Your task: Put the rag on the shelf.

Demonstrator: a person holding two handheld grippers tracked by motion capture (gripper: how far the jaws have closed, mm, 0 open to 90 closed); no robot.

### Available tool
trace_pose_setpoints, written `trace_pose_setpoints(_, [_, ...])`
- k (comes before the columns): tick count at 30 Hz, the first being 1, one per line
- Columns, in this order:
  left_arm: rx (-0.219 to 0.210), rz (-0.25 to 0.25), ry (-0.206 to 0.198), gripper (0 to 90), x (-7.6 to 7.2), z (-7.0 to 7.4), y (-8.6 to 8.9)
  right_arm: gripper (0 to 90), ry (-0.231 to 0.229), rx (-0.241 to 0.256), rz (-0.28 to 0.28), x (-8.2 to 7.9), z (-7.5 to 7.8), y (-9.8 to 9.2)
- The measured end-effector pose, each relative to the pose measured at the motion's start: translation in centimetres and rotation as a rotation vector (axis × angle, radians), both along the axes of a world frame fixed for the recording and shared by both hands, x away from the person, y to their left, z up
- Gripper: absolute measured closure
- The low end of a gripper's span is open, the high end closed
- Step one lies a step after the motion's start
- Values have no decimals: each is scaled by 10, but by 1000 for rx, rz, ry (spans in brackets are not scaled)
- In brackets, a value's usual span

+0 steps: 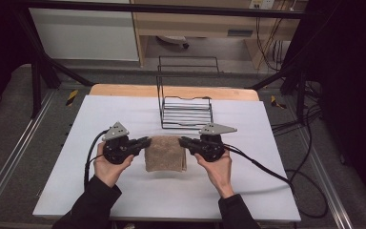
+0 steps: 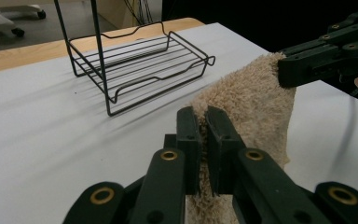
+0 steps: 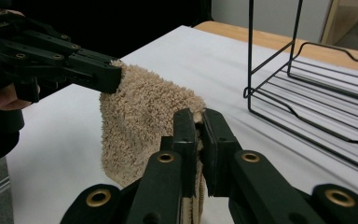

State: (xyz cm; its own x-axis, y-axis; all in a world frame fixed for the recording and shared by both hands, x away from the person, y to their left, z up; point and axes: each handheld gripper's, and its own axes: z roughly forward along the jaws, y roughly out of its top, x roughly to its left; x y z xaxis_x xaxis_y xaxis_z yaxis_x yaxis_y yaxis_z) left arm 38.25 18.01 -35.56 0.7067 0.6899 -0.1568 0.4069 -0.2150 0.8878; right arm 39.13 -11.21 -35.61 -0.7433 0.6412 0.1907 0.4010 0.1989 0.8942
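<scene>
Fingers point(image 2: 189, 140) of our left gripper point(image 1: 145, 141) and right gripper point(image 1: 182, 141) pinching beige fluffy folded towel point(image 1: 164, 153) at opposite corners; black wire rack point(image 1: 187, 112) standing near bench point(image 1: 124, 186) far edge.

towel point(image 2: 256, 107) lower edge cut off

My high view looks forward and down from above the near side of the white-topped table point(image 1: 124, 191), far enough back to take in the whole top and the grey floor around it. My left gripper view rides low on the left black two-jaw gripper point(image 2: 204, 122), looking along its jaws, very close, toward the far right. My right gripper view sits likewise on the right black two-jaw gripper point(image 3: 199, 122), facing far left. All three share the beige fluffy folded towel point(image 1: 164, 153) and the black wire rack point(image 1: 187, 112); each gripper view also catches the opposite gripper.
</scene>
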Motion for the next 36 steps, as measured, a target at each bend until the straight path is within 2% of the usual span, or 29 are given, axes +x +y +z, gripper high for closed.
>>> trace_pose_setpoints(13, [-32, -21, -42, 842, 6, 21, -16, 851, -68, -6, -20, -4, 25, -17])
trace_pose_setpoints(24, [-47, -22, -100, 842, 14, 45, -30, 851, -134, 15, -49, -5, 48, -31])
trace_pose_setpoints(36, [-74, -19, -147, 843, 21, 63, -39, 851, -173, 33, -72, -2, 65, -40])
